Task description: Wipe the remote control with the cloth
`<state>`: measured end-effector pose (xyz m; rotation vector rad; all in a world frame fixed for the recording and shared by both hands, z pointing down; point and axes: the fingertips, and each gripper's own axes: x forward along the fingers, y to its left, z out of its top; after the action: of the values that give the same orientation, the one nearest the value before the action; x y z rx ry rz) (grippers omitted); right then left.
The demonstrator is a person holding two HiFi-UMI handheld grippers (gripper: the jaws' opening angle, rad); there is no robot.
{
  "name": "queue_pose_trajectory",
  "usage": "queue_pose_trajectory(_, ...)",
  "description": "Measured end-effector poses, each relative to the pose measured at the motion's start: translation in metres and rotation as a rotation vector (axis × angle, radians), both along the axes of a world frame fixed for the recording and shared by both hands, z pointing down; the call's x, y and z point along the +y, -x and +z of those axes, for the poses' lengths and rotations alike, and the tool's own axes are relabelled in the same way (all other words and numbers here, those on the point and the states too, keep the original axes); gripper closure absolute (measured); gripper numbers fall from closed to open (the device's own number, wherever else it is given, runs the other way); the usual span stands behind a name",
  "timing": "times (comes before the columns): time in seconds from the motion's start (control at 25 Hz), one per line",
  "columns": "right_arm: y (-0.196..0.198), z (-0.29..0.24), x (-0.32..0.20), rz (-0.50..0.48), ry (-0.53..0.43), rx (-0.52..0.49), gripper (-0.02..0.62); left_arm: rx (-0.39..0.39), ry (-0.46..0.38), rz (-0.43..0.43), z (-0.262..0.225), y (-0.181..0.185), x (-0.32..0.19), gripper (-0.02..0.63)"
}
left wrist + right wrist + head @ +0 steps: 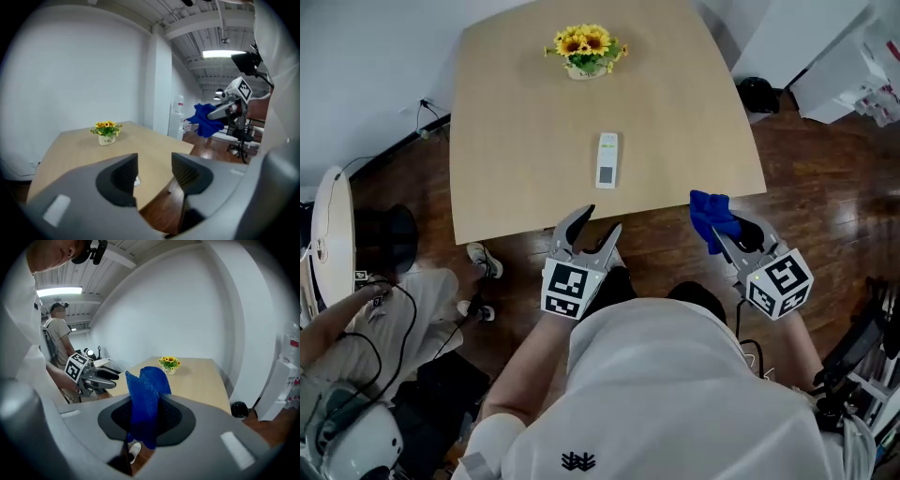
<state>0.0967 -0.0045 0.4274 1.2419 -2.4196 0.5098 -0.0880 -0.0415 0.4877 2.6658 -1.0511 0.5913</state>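
The table [516,122] takes up my 12 o'clock, pale wood with its near edge running just ahead of both grippers. Dark plank floor [825,187] shows round it. At 8 o'clock a second person [342,319] sits low beside the table's left corner, with cables in the lap and a shoe [485,261] poking under the edge. At 2 o'clock white cabinets [825,56] stand against the wall, and a black round thing [757,94] sits on the floor between them and the table's right side.

My left gripper [600,221] hangs at 6 o'clock, its tips just over the near edge; its jaws stand a little apart with only air between them. My right gripper [719,228] is at 4 o'clock, off the near right corner and over the floor, jaws clamped on the blue cloth [710,216], which sticks up from them in a crumpled fold.

A small pot of yellow flowers [586,49] stands at the far end, 12 o'clock. The remote [607,159] lies flat mid-table, lengthwise toward me, straight ahead of the left gripper and at 10 o'clock from the cloth, well apart from both.
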Motion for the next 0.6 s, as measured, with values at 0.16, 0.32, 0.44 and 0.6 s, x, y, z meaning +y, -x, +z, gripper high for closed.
queue_pose_trajectory(0.16, 0.033, 0.000, -0.038, -0.054, 0.004, 0.022, 0.509, 0.001, 0.027, 0.001, 0.011, 0.012, -0.029, 0.370)
queue_pose_trajectory(0.32, 0.047, 0.002, -0.069, -0.112, 0.019, 0.016, 0.509, 0.007, 0.057, -0.042, 0.021, 0.014, -0.042, 0.362)
queue_pose_trajectory(0.44, 0.053, 0.001, -0.095, -0.184, 0.018, 0.032, 0.511, -0.004, 0.092, -0.092, 0.035, 0.010, -0.053, 0.342)
queue_pose_trajectory(0.6, 0.047, 0.002, -0.119, -0.248, 0.019, 0.037, 0.509, -0.033, 0.135, -0.171, 0.060, 0.002, -0.069, 0.308)
